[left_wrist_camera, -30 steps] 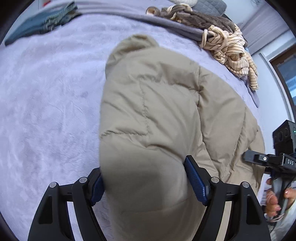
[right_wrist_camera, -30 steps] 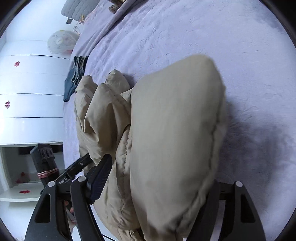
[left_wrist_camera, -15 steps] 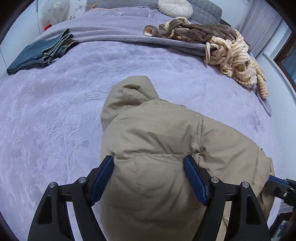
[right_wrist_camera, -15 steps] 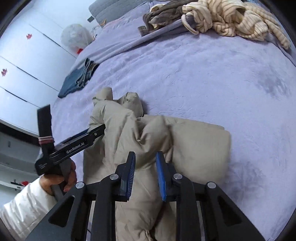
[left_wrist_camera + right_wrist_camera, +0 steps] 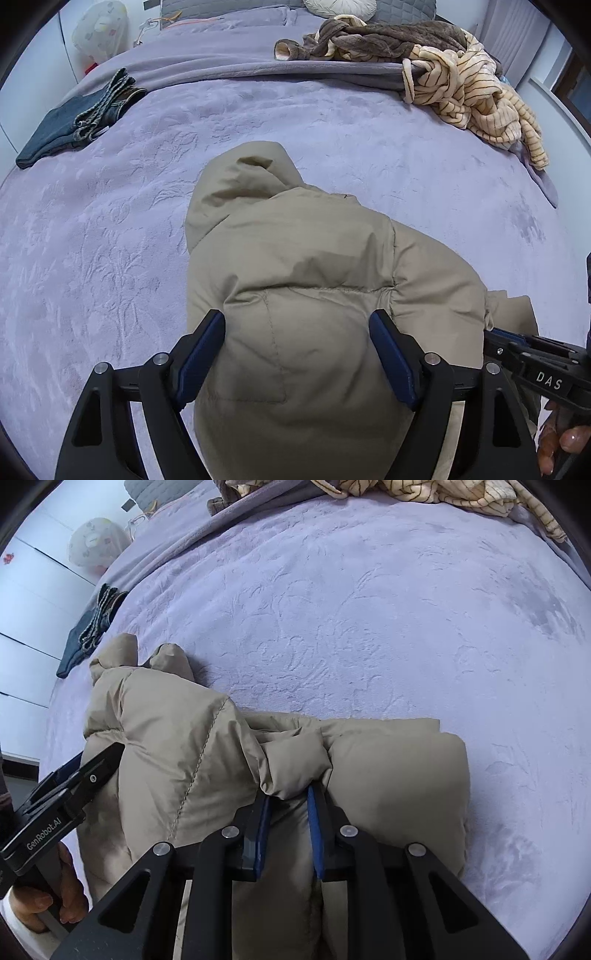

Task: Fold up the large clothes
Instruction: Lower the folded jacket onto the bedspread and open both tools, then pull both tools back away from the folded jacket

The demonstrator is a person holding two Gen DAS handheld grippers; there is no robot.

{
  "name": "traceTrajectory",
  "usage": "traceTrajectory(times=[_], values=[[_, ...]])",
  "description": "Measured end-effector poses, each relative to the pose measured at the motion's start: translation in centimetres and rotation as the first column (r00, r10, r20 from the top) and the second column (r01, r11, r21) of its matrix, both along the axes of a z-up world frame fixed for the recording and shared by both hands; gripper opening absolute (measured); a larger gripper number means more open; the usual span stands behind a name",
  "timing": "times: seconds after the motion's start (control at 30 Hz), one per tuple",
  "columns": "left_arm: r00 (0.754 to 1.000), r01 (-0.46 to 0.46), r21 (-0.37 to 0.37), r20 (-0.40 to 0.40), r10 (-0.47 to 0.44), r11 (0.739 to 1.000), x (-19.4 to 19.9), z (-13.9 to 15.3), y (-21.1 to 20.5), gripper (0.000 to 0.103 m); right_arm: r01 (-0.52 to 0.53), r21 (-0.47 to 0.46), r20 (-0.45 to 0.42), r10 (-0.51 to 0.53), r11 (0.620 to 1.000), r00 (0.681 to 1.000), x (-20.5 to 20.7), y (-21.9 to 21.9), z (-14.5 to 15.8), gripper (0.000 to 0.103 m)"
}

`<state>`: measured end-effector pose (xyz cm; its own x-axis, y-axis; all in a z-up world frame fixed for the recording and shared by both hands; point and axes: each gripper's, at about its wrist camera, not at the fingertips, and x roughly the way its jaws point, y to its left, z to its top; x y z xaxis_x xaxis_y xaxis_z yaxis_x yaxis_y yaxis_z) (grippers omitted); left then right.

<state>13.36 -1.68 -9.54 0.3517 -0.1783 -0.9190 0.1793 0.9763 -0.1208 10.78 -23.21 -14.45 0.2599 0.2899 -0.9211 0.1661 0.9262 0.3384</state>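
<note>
The beige puffer jacket (image 5: 303, 295) is lying bunched on the lavender bedspread (image 5: 110, 240), filling the lower centre of both views, hood pointing toward the upper frame. The left gripper (image 5: 297, 354) is straddling the padded bulk with jaws spread wide, apparently bracing it. The right gripper (image 5: 286, 812) is pinching a fold, jaws nearly closed, probably to carry that panel over.

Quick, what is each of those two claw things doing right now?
Left gripper: open, its fingers either side of the beige puffer jacket.
Right gripper: closed on a fold of that jacket.
</note>
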Motion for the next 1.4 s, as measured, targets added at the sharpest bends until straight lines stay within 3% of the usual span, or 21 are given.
traceTrajectory(times=[0.03, 0.1, 0.17, 0.23, 0.4, 0.57, 0.7, 0.9, 1.0, 1.4], values=[[1.0, 0.003, 0.003, -0.003, -0.003, 1.0, -0.3, 0.3, 0.3, 0.08, -0.003, 0.013, -0.001, 0.003, 1.0, 1.0, 0.2, 0.1, 0.2, 0.023], [1.0, -0.003, 0.016, -0.015, 0.003, 1.0, -1.0, 0.9, 0.9, 0.092, -0.017, 0.014, 0.002, 0.017, 1.0, 1.0, -0.4, 0.0, 1.2, 0.025], [1.0, -0.015, 0.03, -0.012, 0.016, 0.999, -1.7, 1.3, 1.4, 0.102, -0.01, 0.017, -0.007, 0.01, 1.0, 1.0, -1.1, 0.2, 2.4, 0.04], [1.0, -0.021, 0.039, -0.007, 0.021, 0.999, -2.4, 1.6, 1.9, 0.102, -0.006, 0.024, 0.001, 0.006, 1.0, 1.0, -2.0, 0.1, 3.7, 0.047], [0.998, -0.037, 0.057, -0.047, 0.04, 0.998, -4.0, 1.9, 3.1, 0.102, -0.028, 0.049, 0.016, 0.027, 0.998, 1.0, -3.7, 1.2, 6.0, 0.049], [0.998, -0.028, 0.058, -0.062, 0.032, 0.998, -6.9, 2.2, 4.2, 0.102, -0.09, -0.017, 0.042, 0.091, 0.996, 0.995, -7.8, 3.3, 7.9, 0.049], [0.996, -0.031, 0.076, -0.08, 0.037, 0.997, -9.5, 1.9, 5.2, 0.102, -0.131, -0.082, -0.02, 0.129, 0.988, 0.991, -11.2, 4.8, 6.5, 0.049], [0.991, -0.071, 0.067, -0.111, 0.079, 0.995, -12.1, 1.7, 6.7, 0.102, -0.084, -0.086, -0.102, 0.075, 0.993, 0.992, -13.0, 4.8, 3.1, 0.049], [0.991, -0.082, 0.092, -0.101, 0.091, 0.992, -12.9, 2.3, 7.1, 0.102, -0.073, -0.088, -0.099, 0.064, 0.993, 0.993, -12.9, 4.9, 3.7, 0.05], [0.993, -0.068, 0.105, -0.088, 0.077, 0.992, -15.5, 4.1, 8.6, 0.102, 0.018, -0.041, -0.076, -0.021, 0.999, 0.997, -15.9, 4.5, 7.2, 0.069]])
